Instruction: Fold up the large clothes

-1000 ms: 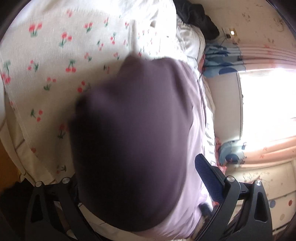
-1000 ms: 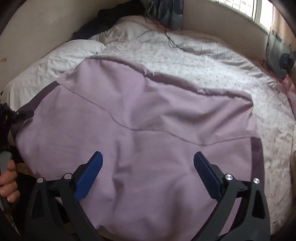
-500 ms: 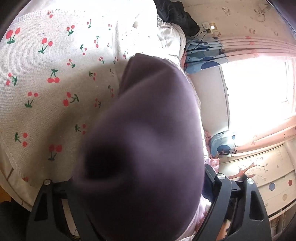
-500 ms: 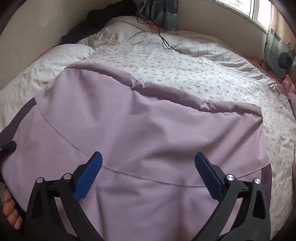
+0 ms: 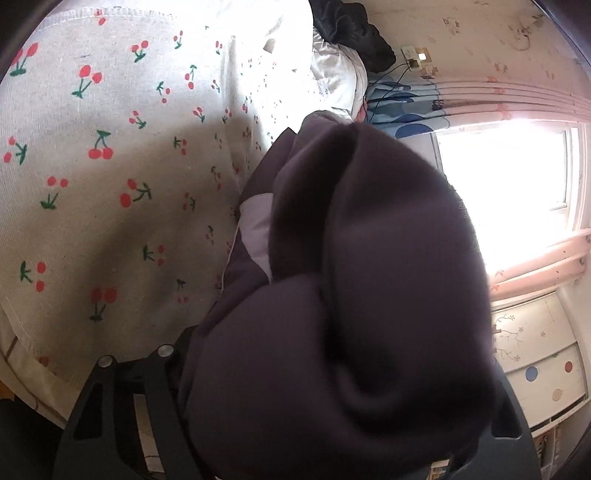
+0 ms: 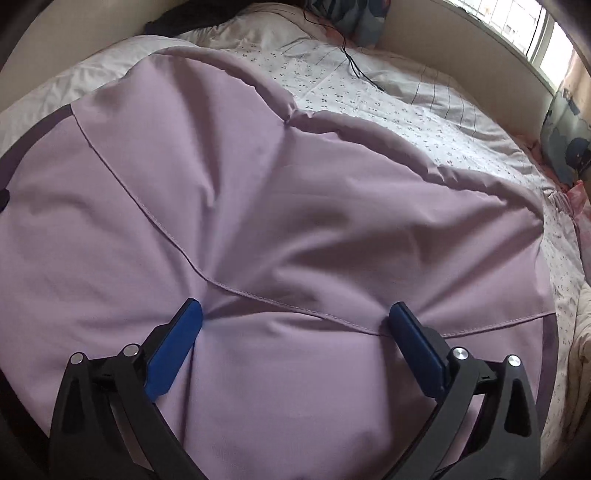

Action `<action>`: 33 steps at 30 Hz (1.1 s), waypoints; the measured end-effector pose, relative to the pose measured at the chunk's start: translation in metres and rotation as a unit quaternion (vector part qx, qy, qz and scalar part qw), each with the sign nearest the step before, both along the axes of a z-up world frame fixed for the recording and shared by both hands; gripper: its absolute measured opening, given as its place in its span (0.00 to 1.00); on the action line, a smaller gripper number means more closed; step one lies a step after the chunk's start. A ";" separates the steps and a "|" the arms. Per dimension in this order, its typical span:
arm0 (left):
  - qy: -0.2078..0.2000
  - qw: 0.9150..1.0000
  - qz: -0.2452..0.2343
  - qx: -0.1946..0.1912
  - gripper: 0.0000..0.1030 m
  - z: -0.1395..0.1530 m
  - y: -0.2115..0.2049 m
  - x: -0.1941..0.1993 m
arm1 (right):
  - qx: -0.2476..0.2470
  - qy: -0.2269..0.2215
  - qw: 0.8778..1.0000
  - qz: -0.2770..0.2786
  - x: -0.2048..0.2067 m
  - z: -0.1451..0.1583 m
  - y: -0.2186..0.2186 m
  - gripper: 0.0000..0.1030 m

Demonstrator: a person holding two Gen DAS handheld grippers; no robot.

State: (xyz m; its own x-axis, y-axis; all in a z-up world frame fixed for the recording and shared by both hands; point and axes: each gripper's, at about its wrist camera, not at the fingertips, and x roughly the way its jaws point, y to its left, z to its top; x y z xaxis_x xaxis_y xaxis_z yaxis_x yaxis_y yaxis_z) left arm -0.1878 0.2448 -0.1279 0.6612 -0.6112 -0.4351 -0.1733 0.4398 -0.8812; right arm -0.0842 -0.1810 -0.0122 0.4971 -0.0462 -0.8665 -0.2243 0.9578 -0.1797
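Observation:
A large lilac garment (image 6: 280, 206) with dark purple trim lies spread over the bed. My right gripper (image 6: 295, 319) is open, both blue fingertips (image 6: 188, 317) pressed down into the cloth near a stitched seam. In the left wrist view a bunched dark purple part of the garment (image 5: 351, 295) drapes over my left gripper and hides its fingers. Only the black frame (image 5: 122, 406) shows.
The bed has a white cherry-print sheet (image 5: 110, 166) and a small-print cover (image 6: 424, 110). A black cable (image 6: 354, 62) lies on it. Dark clothes (image 5: 351, 33) sit by a pillow. A bright window (image 5: 517, 192) and a cabinet (image 5: 535, 354) stand to the right.
My right gripper has come down onto the lilac cloth, and creases now radiate from its fingertips. The bunched dark cloth has shifted right and closer over the left gripper.

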 end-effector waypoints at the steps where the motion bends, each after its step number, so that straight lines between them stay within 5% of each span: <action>1: 0.003 1.000 0.004 -0.004 0.71 -0.001 0.000 0.002 | 0.010 0.005 1.000 -0.018 0.001 0.009 -0.003 0.94; 4: 0.008 1.000 0.005 -0.019 0.71 0.004 -0.003 0.032 | 0.004 -0.043 0.999 -0.012 -0.022 0.030 0.005 0.94; 7: 0.003 1.000 0.003 -0.007 0.71 0.011 -0.009 0.041 | -0.022 -0.022 1.000 0.004 -0.034 -0.001 0.013 0.94; 12: -0.001 1.000 0.010 0.005 0.71 0.014 -0.011 0.044 | 0.006 -0.038 0.999 -0.003 -0.045 0.019 0.014 0.94; 14: -0.005 1.000 0.007 0.011 0.71 0.016 -0.013 0.047 | -0.016 -0.018 1.000 0.010 -0.047 0.000 0.022 0.94; 18: -0.024 0.999 0.007 0.047 0.67 0.026 -0.022 0.041 | -0.033 -0.032 0.999 0.015 -0.050 -0.022 0.028 0.94; 21: -0.080 0.992 -0.010 0.096 0.57 0.055 -0.039 0.033 | -0.022 -0.036 0.999 0.014 -0.047 -0.028 0.025 0.94; 24: -0.162 0.973 -0.066 0.152 0.53 0.113 -0.087 0.022 | 0.002 -0.057 0.998 0.015 -0.052 -0.036 0.018 0.94; 28: -0.245 0.928 -0.150 0.237 0.53 0.181 -0.186 0.014 | 0.073 -0.031 0.997 0.015 -0.055 -0.022 -0.006 0.93; 30: -0.276 0.903 -0.183 0.273 0.53 0.201 -0.235 0.008 | 0.135 -0.008 0.991 0.015 -0.071 0.006 -0.041 0.92; 33: -0.285 0.876 -0.230 0.314 0.53 0.200 -0.303 0.005 | 0.173 -0.049 0.983 -0.027 -0.121 0.045 -0.118 0.92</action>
